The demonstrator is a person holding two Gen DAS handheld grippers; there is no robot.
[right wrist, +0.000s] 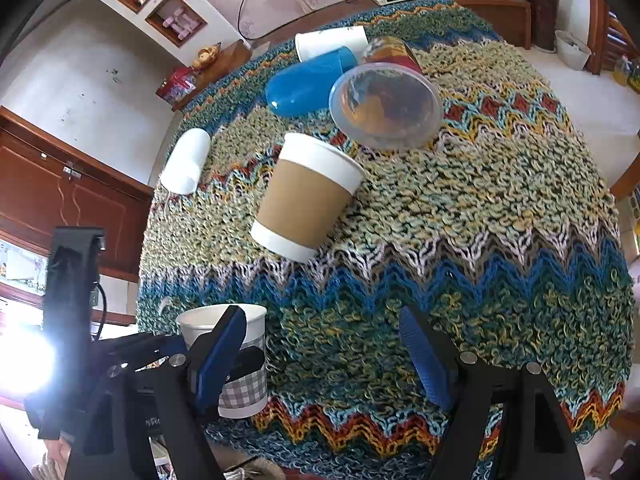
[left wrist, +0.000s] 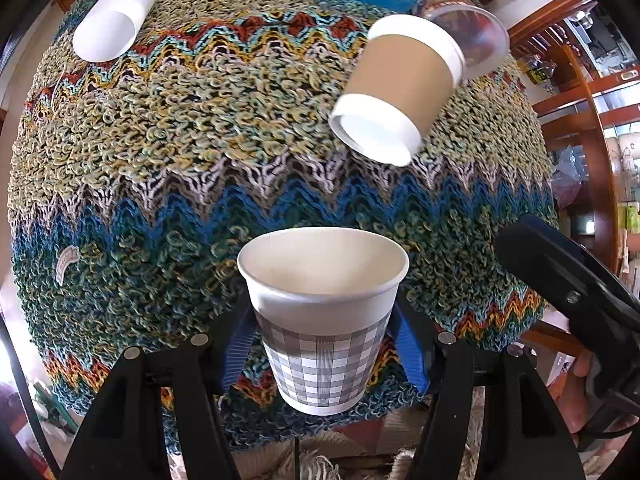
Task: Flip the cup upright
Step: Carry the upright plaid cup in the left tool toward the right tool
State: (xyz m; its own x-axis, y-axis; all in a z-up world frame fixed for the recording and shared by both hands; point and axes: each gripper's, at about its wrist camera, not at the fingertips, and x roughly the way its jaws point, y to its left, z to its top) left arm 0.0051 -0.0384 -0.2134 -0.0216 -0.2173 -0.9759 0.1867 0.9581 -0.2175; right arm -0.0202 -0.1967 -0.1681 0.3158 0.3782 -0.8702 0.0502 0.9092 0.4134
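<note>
A white paper cup with a grey checked band [left wrist: 322, 320] stands upright, mouth up, on the knitted cloth [left wrist: 180, 152] near its front edge. My left gripper [left wrist: 320, 354] has its blue pads on both sides of the cup and is shut on it. The same cup shows in the right wrist view [right wrist: 236, 360] at the lower left, with the left gripper around it. My right gripper [right wrist: 324, 356] is open and empty over the cloth [right wrist: 480, 208], to the right of the cup.
A brown-sleeved paper cup [left wrist: 396, 88] [right wrist: 308, 196] lies on its side mid-table. Behind it lie a clear plastic cup [right wrist: 386, 104], a blue cup [right wrist: 308, 82] and two white cups [left wrist: 116, 16] [right wrist: 332, 42]. Wooden cabinets stand around the table.
</note>
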